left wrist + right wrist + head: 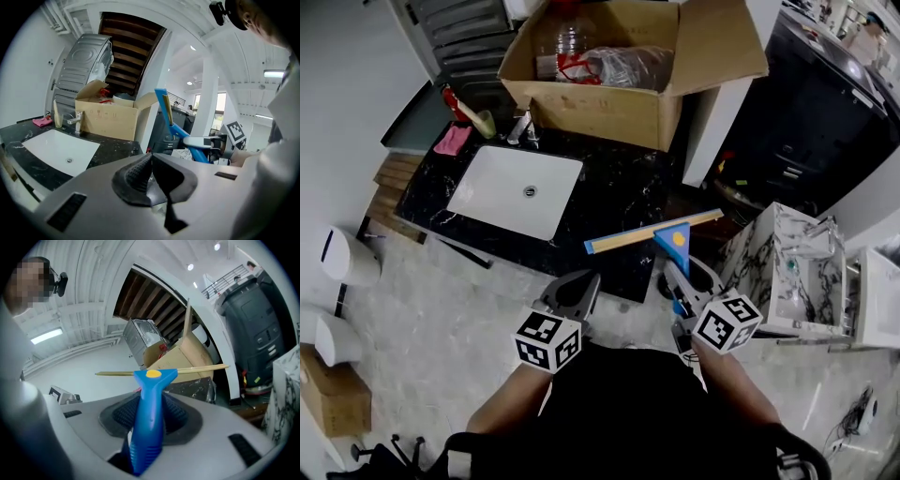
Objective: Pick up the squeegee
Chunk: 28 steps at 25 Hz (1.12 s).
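Squeegee [149,427] handle clamped within right gripper [678,286], blade crosswise beyond.

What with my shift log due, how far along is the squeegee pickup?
Done: the squeegee is off the black counter, in the air. In hand: the right gripper is shut on its blue handle; the left gripper is shut and empty. Left: nothing of the pickup, it seems.

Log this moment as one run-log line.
right gripper: shut on squeegee handle | left gripper: shut, empty | status: squeegee held in air
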{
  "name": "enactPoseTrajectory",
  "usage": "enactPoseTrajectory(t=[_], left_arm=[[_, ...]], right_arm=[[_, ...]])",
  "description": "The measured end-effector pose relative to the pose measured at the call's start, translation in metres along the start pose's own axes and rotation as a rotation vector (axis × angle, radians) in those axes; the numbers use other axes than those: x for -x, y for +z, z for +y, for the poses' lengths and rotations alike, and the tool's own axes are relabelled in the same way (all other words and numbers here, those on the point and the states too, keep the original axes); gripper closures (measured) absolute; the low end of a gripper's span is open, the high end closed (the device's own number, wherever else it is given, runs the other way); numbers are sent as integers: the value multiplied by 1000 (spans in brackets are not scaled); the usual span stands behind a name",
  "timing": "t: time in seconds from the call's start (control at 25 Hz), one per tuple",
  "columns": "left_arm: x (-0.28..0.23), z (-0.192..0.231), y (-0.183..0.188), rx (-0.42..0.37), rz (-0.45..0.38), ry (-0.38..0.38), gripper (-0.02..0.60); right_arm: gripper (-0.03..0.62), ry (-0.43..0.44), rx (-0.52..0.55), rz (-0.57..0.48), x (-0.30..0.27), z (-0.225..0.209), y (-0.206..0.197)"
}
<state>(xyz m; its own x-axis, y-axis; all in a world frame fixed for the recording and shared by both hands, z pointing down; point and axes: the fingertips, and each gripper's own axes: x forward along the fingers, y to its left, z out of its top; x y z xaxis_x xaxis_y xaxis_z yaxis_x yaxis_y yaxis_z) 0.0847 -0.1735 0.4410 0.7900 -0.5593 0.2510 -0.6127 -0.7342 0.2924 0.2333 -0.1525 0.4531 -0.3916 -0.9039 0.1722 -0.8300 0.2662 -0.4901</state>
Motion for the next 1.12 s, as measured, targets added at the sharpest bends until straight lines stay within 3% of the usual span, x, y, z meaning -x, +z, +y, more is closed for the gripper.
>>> enactPoseTrajectory(t=[0.44,0.64,1.12], left_arm=[[30,-28,-18,-8,1,61,564],[37,-32,-11,-33,7,30,565],[69,16,5,-28,43,-19,564]], right_arm=[[454,31,-21,-11,41,4,-13],[454,15,-20,4,40,13,-22],[454,-32,-21,-50,9,64,-15]])
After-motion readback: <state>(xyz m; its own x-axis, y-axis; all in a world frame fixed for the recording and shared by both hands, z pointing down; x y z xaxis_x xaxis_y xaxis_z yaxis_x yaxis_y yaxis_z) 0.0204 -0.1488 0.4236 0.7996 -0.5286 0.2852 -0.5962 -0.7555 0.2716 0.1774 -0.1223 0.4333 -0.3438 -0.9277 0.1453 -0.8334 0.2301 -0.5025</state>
